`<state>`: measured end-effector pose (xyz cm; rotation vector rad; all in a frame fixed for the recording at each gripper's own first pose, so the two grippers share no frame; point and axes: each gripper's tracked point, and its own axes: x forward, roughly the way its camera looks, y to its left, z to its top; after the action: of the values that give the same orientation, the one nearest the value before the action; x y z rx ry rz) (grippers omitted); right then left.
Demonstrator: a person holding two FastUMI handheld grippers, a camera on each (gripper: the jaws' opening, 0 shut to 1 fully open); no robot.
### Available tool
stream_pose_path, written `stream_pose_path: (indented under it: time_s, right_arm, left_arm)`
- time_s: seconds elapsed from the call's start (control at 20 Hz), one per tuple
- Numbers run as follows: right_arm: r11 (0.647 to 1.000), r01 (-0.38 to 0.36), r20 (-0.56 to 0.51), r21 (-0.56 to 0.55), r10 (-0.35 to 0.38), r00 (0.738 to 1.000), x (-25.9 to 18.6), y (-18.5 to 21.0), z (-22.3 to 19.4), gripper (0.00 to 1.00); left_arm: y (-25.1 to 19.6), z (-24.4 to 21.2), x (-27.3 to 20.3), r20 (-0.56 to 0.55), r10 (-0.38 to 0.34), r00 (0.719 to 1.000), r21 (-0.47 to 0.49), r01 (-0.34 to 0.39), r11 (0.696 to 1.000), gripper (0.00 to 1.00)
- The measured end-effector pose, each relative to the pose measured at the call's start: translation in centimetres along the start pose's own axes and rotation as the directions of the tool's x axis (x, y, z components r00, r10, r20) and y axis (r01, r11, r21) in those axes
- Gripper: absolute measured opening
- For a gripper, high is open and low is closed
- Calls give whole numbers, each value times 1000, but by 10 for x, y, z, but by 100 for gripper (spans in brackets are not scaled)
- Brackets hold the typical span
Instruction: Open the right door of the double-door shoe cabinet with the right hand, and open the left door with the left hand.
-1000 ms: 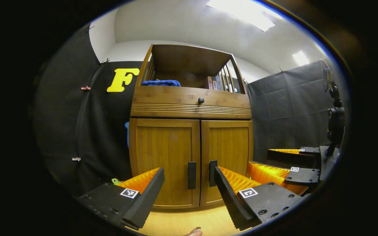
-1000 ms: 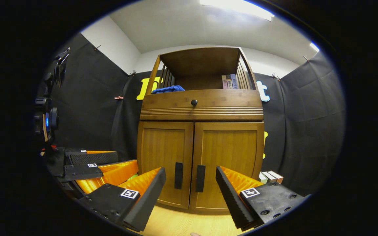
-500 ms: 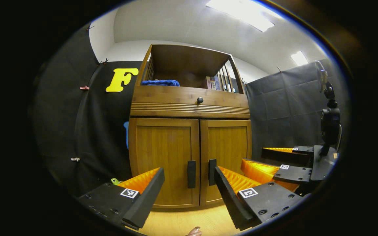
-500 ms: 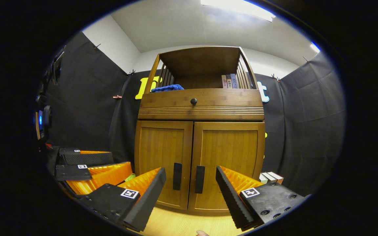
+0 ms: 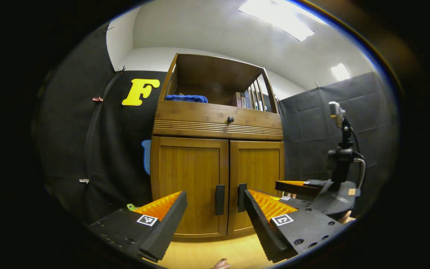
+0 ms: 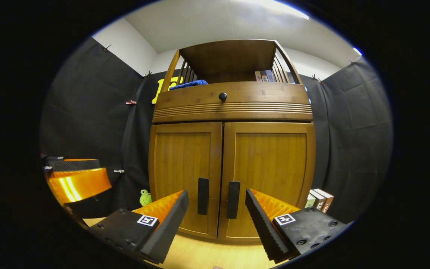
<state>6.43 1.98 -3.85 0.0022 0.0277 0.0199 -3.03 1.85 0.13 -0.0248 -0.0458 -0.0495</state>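
The shoe cabinet (image 6: pixel 231 149) stands straight ahead of both claws, its doors shut. The right claw (image 6: pixel 217 218) gapes wide and empty, with the right door (image 6: pixel 269 179) and its black handle (image 6: pixel 233 200) just beyond its fingertips. The left claw (image 5: pixel 215 218) is also wide and empty, the left door (image 5: pixel 189 186) and its handle (image 5: pixel 219 200) ahead of it.

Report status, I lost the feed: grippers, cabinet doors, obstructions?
Left gripper open, right gripper open, both short of the handles. Right door and left door shut. Nothing blocking.
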Motion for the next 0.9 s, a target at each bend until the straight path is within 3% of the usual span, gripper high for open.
stream_pose_path:
  time_s: [0.15,0.2,0.45,0.9]
  right_arm:
    - [999,36,13,-20,-35,999,22,-7,-12,95]
    - [999,47,0,-20,-47,999,29,-9,-19,99]
    - [997,83,-48,5,-83,995,66,-21,-44,96]
    - [994,111,-85,20,-109,990,111,-38,-77,94]
  left_arm:
    - [4,-1,-4,-2,-22,1000,-7,22,1000,95]
    - [7,-1,-5,0,-21,1000,-3,21,1000,95]
    - [16,-5,-3,0,0,1000,25,0,1000,95]
    - [25,-14,7,8,12,1000,56,-13,998,95]
